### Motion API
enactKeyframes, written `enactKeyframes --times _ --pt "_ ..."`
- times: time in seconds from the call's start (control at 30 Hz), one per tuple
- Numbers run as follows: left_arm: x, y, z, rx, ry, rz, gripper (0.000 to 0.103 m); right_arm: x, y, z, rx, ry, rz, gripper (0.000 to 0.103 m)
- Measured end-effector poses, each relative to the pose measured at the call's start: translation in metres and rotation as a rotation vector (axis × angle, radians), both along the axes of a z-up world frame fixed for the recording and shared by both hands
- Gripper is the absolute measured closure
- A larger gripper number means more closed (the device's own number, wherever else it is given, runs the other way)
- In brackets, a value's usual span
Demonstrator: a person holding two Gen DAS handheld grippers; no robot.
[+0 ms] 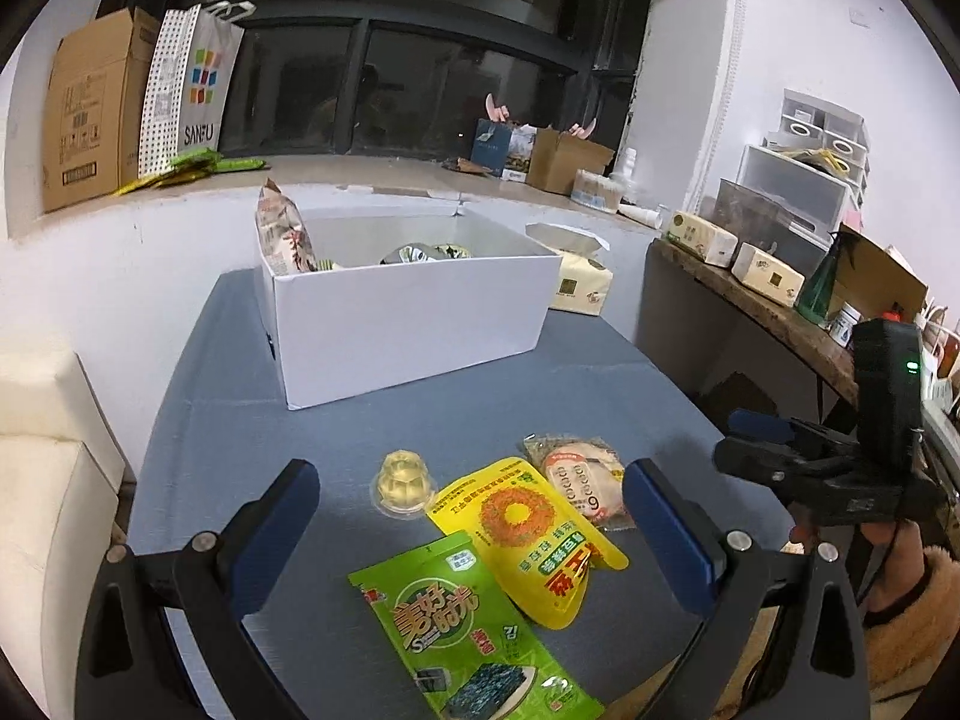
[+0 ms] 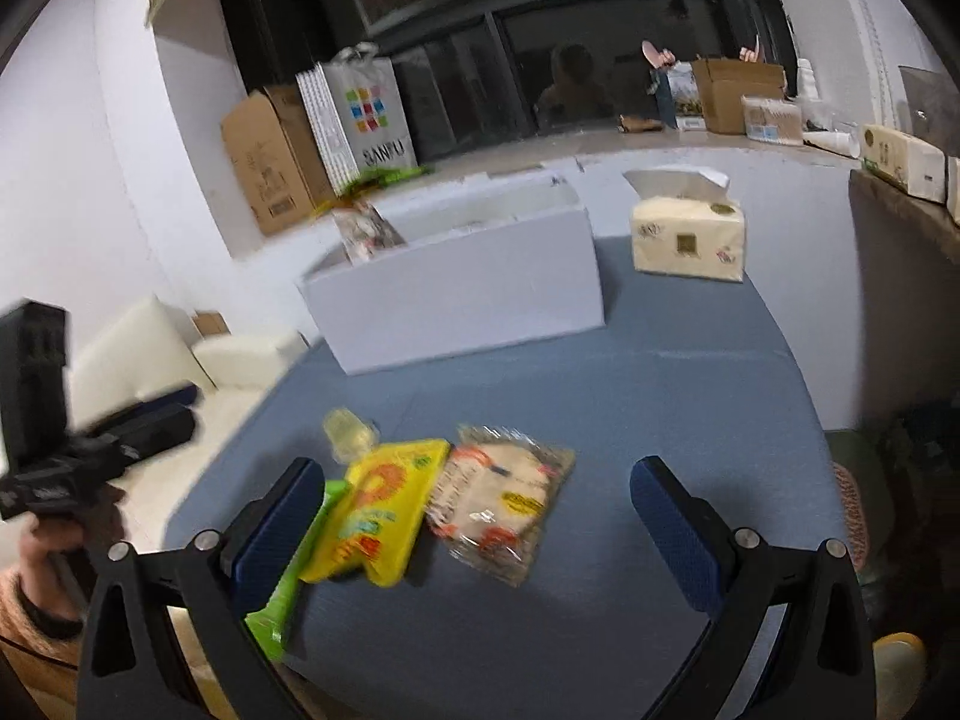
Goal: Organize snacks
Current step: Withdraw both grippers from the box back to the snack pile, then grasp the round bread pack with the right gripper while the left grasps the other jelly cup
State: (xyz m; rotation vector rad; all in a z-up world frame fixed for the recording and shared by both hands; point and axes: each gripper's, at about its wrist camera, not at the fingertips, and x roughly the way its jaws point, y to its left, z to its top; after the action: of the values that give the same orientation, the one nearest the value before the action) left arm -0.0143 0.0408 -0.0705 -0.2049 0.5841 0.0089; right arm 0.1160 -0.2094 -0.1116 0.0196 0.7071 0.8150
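A white box (image 1: 408, 324) stands at the back of the blue table and holds a few snack packs; it also shows in the right wrist view (image 2: 462, 294). In front lie a clear jelly cup (image 1: 401, 483), a yellow pouch (image 1: 528, 540), a clear-wrapped pastry (image 1: 579, 480) and a green seaweed pack (image 1: 468, 630). My left gripper (image 1: 471, 516) is open and empty above these snacks. My right gripper (image 2: 477, 516) is open and empty, hovering over the pastry (image 2: 501, 501) and the yellow pouch (image 2: 381, 510). The jelly cup (image 2: 348, 435) sits behind the pouch.
A tissue pack (image 2: 687, 234) stands right of the box. A wooden shelf (image 1: 774, 312) with cartons runs along the right. Cardboard boxes and a paper bag (image 1: 198, 84) sit on the window ledge. A cream sofa (image 2: 180, 348) is at the left.
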Motion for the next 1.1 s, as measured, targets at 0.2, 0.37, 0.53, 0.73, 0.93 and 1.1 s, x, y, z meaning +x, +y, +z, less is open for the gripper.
enactKeyframes --times 0.2,0.37,0.53,0.73,0.93,1.1 --pt "-0.002 0.007 -0.010 -0.014 0.038 0.004 0.000 0.011 0.021 -0.023 -0.119 0.051 -0.002 0.000" --pt "-0.002 0.011 -0.018 -0.022 0.053 0.005 0.000 0.023 0.049 -0.039 -0.222 0.055 -0.019 0.000" --pt "-0.006 0.019 -0.019 -0.043 0.050 0.022 0.000 0.030 0.060 -0.054 -0.348 0.023 0.020 0.000" --pt "-0.005 0.025 -0.026 -0.071 0.063 0.032 0.000 0.029 0.077 -0.071 -0.360 0.016 0.094 0.000" --pt "-0.003 0.025 -0.029 -0.062 0.077 0.034 0.000 0.033 0.087 -0.069 -0.338 -0.033 0.087 0.018" --pt "0.003 0.028 -0.035 -0.062 0.100 0.036 0.000 0.035 0.075 -0.066 -0.293 -0.002 0.072 0.021"
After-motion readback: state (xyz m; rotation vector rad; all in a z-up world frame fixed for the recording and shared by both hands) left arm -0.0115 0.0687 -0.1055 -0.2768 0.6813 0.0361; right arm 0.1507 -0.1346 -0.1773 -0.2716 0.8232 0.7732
